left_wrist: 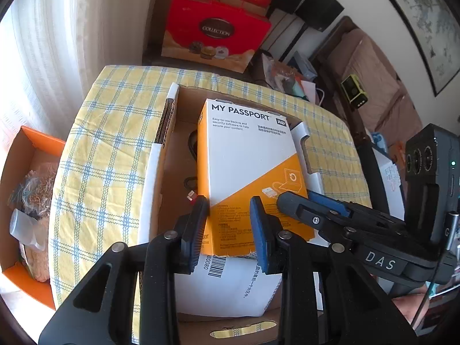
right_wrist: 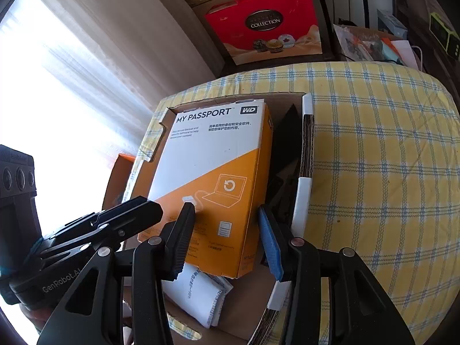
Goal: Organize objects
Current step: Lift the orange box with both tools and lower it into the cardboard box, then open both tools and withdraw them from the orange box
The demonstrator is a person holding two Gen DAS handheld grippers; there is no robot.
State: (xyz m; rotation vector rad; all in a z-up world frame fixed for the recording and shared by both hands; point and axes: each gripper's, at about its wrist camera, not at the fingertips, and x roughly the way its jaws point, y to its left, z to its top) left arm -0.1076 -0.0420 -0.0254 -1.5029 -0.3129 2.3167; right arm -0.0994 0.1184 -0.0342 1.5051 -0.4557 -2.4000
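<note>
Orange-and-white box (left_wrist: pixel 250 155), yellow-checked tablecloth (left_wrist: pixel 109 143)

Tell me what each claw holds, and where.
Nothing clearly held: left claw and right claw stand open over the near end of the My Passport box.

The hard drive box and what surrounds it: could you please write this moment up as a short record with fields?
surface: table with yellow checked cloth
container: open cardboard box on the table
main item: orange and white hard drive box, inside the cardboard box, tilted
beneath it: white packet with a barcode
left tool: open, fingers on either side of the hard drive box's near end
right tool: open, also at that near end
beside the table: orange box holding bagged items
</note>
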